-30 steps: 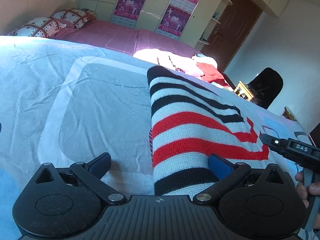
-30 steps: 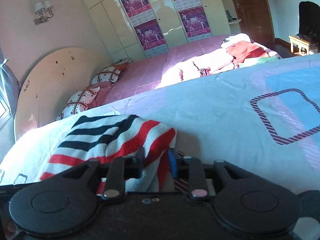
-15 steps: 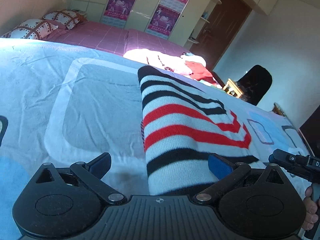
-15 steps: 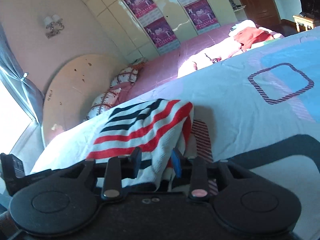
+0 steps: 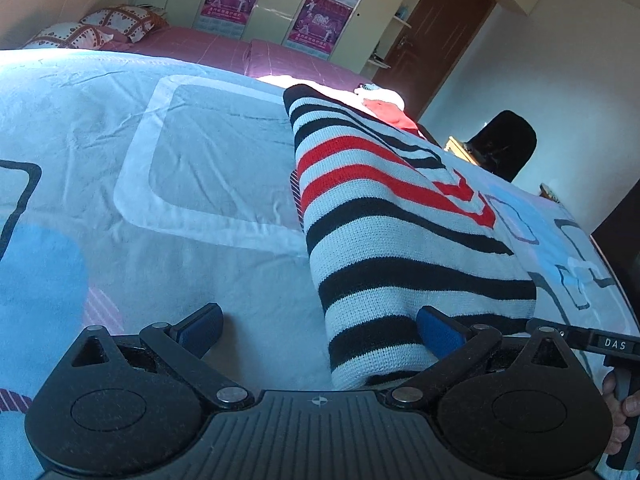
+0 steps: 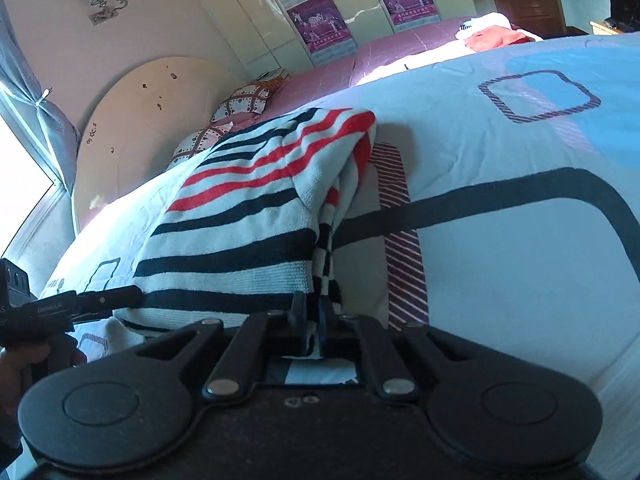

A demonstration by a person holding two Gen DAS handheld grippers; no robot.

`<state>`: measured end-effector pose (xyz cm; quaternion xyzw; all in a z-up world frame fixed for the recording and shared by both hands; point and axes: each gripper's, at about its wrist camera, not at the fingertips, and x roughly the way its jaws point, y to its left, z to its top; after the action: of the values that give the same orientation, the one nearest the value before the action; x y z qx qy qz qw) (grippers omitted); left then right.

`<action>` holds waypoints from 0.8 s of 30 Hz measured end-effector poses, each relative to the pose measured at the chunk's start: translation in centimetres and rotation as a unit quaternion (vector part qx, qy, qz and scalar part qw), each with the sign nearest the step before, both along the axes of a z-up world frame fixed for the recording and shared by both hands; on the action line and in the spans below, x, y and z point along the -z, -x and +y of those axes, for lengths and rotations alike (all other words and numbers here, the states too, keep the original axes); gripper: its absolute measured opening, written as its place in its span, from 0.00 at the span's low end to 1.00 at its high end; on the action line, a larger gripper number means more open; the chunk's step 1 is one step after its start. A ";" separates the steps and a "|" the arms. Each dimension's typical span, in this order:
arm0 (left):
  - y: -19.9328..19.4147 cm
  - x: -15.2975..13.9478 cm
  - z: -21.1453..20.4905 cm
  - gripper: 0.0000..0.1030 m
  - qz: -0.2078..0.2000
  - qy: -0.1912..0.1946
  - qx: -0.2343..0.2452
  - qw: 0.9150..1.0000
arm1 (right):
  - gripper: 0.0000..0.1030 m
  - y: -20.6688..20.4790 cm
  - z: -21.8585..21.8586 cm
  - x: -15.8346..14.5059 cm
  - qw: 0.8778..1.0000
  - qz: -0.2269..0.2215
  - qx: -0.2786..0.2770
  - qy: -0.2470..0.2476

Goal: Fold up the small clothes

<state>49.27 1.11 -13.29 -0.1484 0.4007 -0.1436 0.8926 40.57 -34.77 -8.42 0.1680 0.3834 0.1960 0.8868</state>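
While the bed (image 5: 120,120) filled both views, I logged the layout from the biggest item down. Its pale blue printed cover lay fairly flat, with light creases. On it sat the sweater (image 5: 384,216), striped black, red and white, already doubled over at least once by the look of the stacked layers on the right wrist view (image 6: 256,216).

Long axis of the sweater ran away from both cameras, near hem towards me, far fold edge towards the pink bed (image 5: 224,44) behind. From the left gripper (image 5: 320,330) the sweater lay ahead and to its right side: the right-hand pad touched or nearly touched the near hem, the left-hand pad stood over bare cover. Jaws wide apart, holding nothing.

The right gripper (image 6: 314,312) sat at the sweater's near right corner, jaws drawn together and pinching the stacked edge; cloth showed between and behind the pads. So the right hand was the one with a hold, and the left was merely close.

Judgement: the coming move turns on carrying the near end along that long axis towards the far fold. The left would need a grip on its corner first, otherwise the hem would lift unevenly and skew.
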 end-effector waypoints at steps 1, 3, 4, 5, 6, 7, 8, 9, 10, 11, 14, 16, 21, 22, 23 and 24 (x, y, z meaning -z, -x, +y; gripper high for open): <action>-0.1 0.0 -0.1 1.00 -0.002 -0.006 0.003 1.000 | 0.07 0.0 0.1 0.0 1.000 -0.001 0.000 0.004; -0.1 0.1 -0.2 1.00 -0.003 -0.011 0.004 1.000 | 0.07 0.0 0.3 0.0 1.000 -0.001 0.000 0.009; -0.1 0.0 -0.2 1.00 -0.004 -0.013 0.005 1.000 | 0.08 0.0 0.3 0.1 1.000 -0.002 0.001 0.013; -0.1 0.1 -0.3 1.00 -0.005 -0.014 0.006 1.000 | 0.09 0.0 0.2 0.2 1.000 0.000 0.004 0.012; -0.1 0.1 -0.3 1.00 -0.006 -0.016 0.007 1.000 | 0.11 0.0 0.1 0.2 1.000 0.002 0.007 0.009; 0.0 0.1 -0.3 1.00 -0.007 -0.017 0.008 1.000 | 0.14 0.0 0.0 0.3 1.000 0.004 0.011 0.008; 0.0 0.1 -0.3 1.00 -0.008 -0.019 0.010 1.000 | 0.15 0.0 0.0 0.3 1.000 0.005 0.014 0.009; 0.0 0.1 -0.3 1.00 -0.008 -0.020 0.011 1.000 | 0.18 0.0 -0.1 0.3 1.000 0.008 0.018 0.008; 0.1 0.0 -0.3 1.00 -0.007 -0.021 0.012 1.000 | 0.20 0.0 -0.3 0.3 1.000 0.011 0.022 0.004; 0.1 -0.1 -0.3 1.00 -0.006 -0.021 0.012 1.000 | 0.20 0.0 -0.4 0.2 1.000 0.013 0.025 -0.001; -0.1 -0.6 -0.1 1.00 0.009 -0.013 0.006 1.000 | 0.18 0.7 -0.6 -1.1 0.999 -0.009 0.030 -0.022; -0.2 -1.2 0.1 0.99 0.009 -0.010 0.000 1.000 | 0.24 0.8 -0.8 -1.8 0.998 -0.026 0.037 -0.033; -2.1 -2.3 1.6 1.00 -0.011 0.046 0.005 0.999 | 0.59 -2.4 -3.2 -1.4 0.990 0.007 0.065 -0.128; -2.9 -2.2 2.0 0.99 -0.009 0.069 0.010 0.998 | 0.60 -3.4 -3.9 -0.9 0.986 0.019 0.066 -0.151; -3.8 -2.0 2.3 1.00 -0.001 0.092 0.018 0.996 | 0.60 -4.3 -4.5 -0.5 0.982 0.030 0.065 -0.173; -4.7 -1.5 2.7 0.99 0.010 0.117 0.024 0.993 | 0.60 -5.3 -4.9 0.1 0.979 0.041 0.062 -0.190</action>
<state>53.97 3.79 -11.80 -0.2431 0.3934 -0.2094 0.8616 45.89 -39.65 -8.50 0.3647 0.3642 0.2024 0.8327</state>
